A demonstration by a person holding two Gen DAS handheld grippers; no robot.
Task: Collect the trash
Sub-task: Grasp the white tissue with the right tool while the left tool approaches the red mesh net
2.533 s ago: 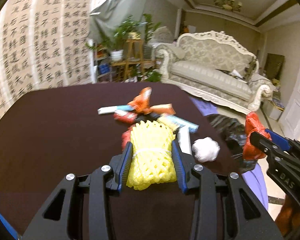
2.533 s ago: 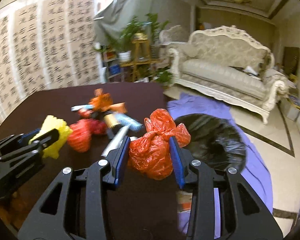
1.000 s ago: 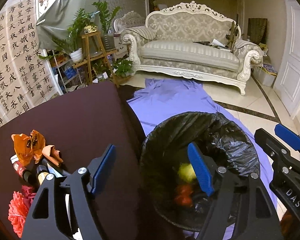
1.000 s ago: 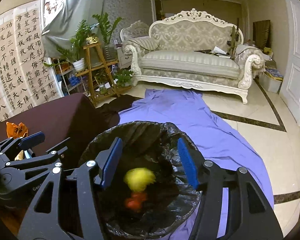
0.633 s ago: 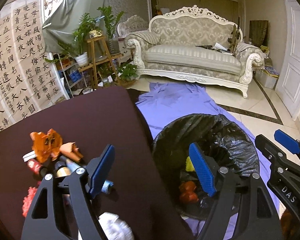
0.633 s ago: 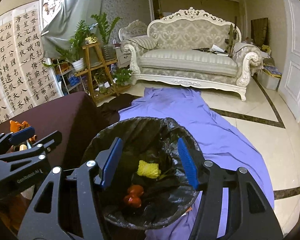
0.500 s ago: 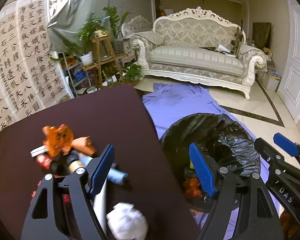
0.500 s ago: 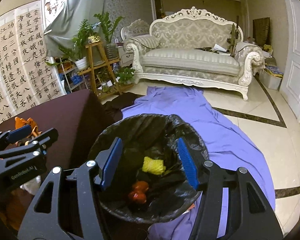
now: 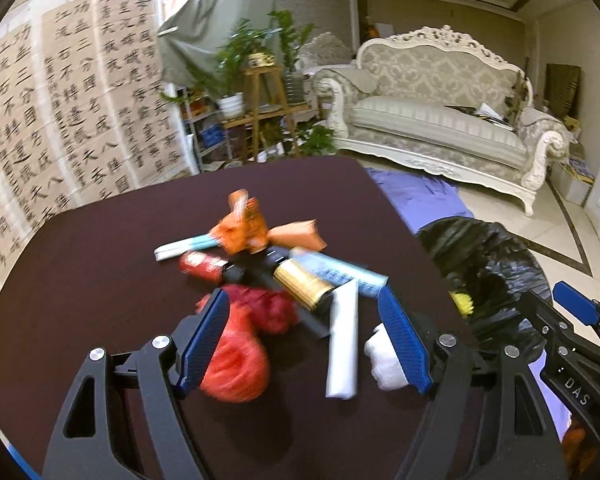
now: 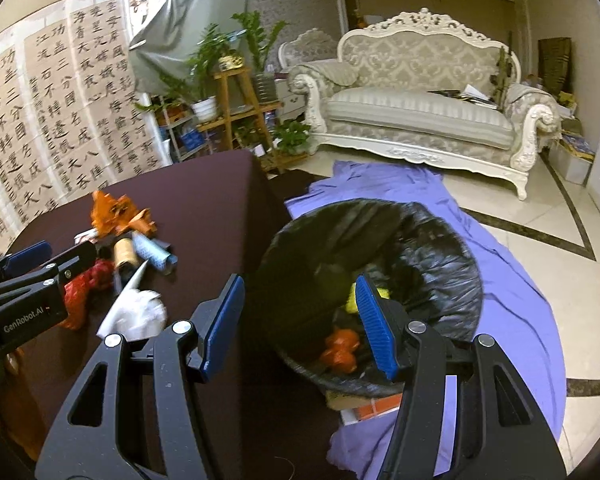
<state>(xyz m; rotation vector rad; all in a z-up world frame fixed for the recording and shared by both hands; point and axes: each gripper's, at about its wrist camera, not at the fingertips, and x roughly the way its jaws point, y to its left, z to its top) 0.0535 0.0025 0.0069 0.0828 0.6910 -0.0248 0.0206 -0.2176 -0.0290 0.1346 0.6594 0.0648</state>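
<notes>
Dark tablecloth (image 9: 80,280): left gripper (image 9: 306,338) spread, empty over red net (image 9: 236,364); right gripper (image 10: 300,322) spread by bin (image 10: 440,240); I'd centre, then pinch

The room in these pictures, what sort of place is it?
Most likely a home living room: an ornate cream sofa stands on a polished tile floor, potted plants fill a wooden stand, and calligraphy sheets cover the wall.

Black hand-held gripper (image 9: 304,340) frames, ribbed blue finger pads (image 10: 374,326), silver screws, white "GenRobot.AI" and "DAS" lettering
</notes>
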